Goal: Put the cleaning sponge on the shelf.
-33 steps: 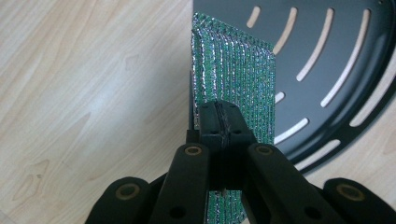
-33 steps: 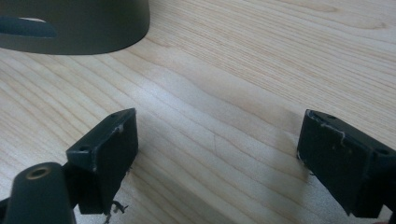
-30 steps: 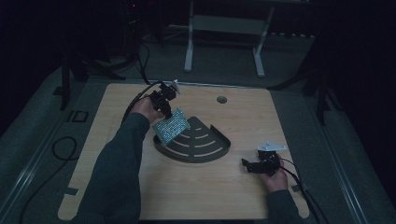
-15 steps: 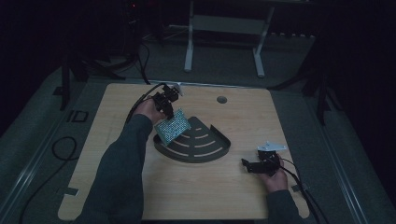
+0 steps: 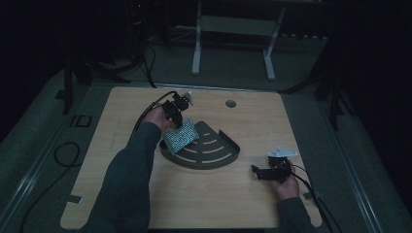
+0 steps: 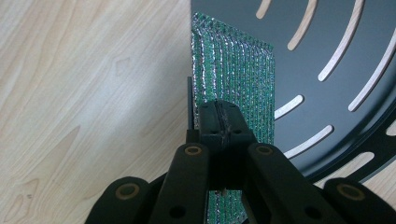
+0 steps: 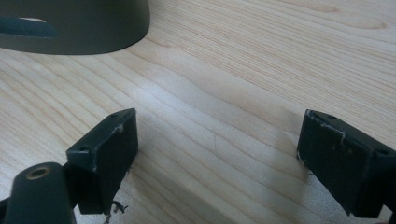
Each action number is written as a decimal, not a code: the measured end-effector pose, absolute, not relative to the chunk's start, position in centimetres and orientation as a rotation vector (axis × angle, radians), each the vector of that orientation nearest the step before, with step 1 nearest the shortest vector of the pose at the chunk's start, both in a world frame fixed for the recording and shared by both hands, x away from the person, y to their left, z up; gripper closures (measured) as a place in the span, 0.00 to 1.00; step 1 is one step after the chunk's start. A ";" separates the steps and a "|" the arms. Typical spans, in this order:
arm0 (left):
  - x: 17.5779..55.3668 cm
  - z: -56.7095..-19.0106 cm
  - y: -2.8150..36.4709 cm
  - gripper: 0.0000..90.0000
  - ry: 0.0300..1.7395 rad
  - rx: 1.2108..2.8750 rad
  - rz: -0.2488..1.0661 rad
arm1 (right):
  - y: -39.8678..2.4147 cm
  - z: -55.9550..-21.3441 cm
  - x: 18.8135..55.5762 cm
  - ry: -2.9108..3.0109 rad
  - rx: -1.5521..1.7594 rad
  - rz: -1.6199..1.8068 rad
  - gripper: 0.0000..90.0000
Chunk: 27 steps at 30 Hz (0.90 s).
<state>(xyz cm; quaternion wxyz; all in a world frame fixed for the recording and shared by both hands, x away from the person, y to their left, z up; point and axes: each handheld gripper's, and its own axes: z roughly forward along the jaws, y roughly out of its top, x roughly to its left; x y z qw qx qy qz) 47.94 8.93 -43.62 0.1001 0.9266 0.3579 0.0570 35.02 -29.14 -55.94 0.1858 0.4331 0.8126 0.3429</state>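
Observation:
A green glittery scouring pad [image 5: 180, 137] hangs tilted over the left corner of a dark fan-shaped slotted tray [image 5: 214, 155]. My left gripper [image 5: 176, 115] is shut on the pad's upper edge. In the left gripper view the jaws [image 6: 223, 126] pinch the pad [image 6: 238, 70] from above, with the tray [image 6: 327, 46] below and to the right. My right gripper [image 5: 257, 172] rests low on the table right of the tray. It is open [image 7: 217, 154] with only bare wood between its fingers, and the tray's wall [image 7: 84, 28] shows at the upper left.
The wooden table [image 5: 145, 204] has a round cable hole [image 5: 231, 103] at the back. Cables trail from both grippers. A white-legged stand [image 5: 233, 43] is on the floor behind the table.
The left gripper and the pad have shifted only slightly over the tray's corner. The right gripper has stayed still.

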 end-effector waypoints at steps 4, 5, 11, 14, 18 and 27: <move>47.9 -44.0 8.7 1.00 1.051 2.754 0.169 | -29.1 -55.9 35.0 2.289 1.220 0.966 0.13; 47.8 -44.1 8.7 1.00 1.052 2.755 0.167 | -29.1 -55.9 35.0 2.289 1.220 0.966 0.13; 47.8 -44.5 8.7 1.00 1.049 2.763 0.149 | -29.1 -55.9 35.0 2.289 1.221 0.966 0.13; 47.7 -44.8 8.7 1.00 1.045 2.770 0.149 | -29.1 -55.9 35.0 2.289 1.220 0.966 0.13; 47.6 -45.1 8.7 1.00 1.042 2.777 0.148 | -29.1 -55.9 35.0 2.289 1.220 0.966 0.13; 47.7 -45.5 8.7 1.00 1.050 2.785 0.160 | -29.1 -55.9 35.0 2.289 1.220 0.966 0.13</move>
